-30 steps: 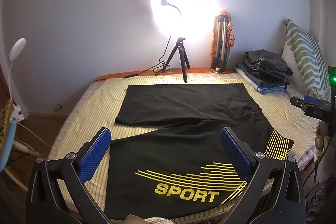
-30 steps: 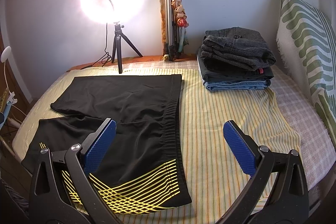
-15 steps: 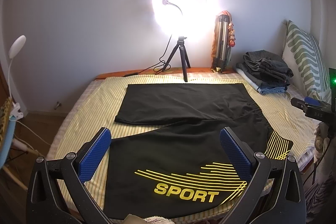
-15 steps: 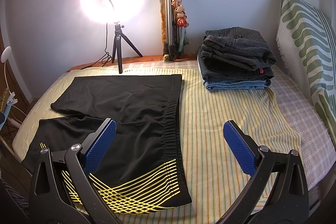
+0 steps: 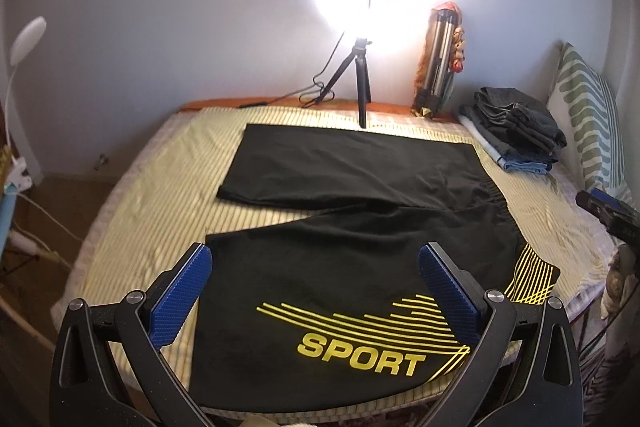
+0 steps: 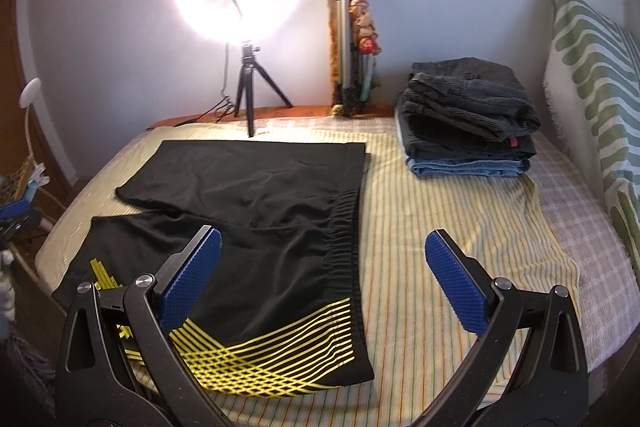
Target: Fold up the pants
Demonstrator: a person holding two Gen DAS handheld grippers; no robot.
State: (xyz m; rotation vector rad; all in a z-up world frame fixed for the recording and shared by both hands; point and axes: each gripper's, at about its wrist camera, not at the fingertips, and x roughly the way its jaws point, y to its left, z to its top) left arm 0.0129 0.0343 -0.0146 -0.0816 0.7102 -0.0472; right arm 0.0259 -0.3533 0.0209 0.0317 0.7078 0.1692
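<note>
Black sport pants (image 5: 352, 227) with yellow stripes and the word SPORT lie flat on the striped bed, both legs spread toward the left, waistband (image 6: 344, 227) to the right. My left gripper (image 5: 316, 263) hovers open above the near leg, its blue pads wide apart with nothing between them. My right gripper (image 6: 322, 247) is open too, above the waistband corner with the yellow lines, holding nothing. The right gripper's tip (image 5: 608, 213) shows at the right edge of the left wrist view.
A stack of folded clothes (image 6: 468, 119) sits at the back right beside a green patterned pillow (image 6: 592, 87). A ring light on a tripod (image 6: 248, 95) and a folded tripod (image 6: 348, 47) stand at the far edge. The bed's left edge drops to the floor (image 5: 48, 211).
The left wrist view has shifted slightly, with the light and pants a bit further right in frame. The pants lie the same and both grippers stay open.
</note>
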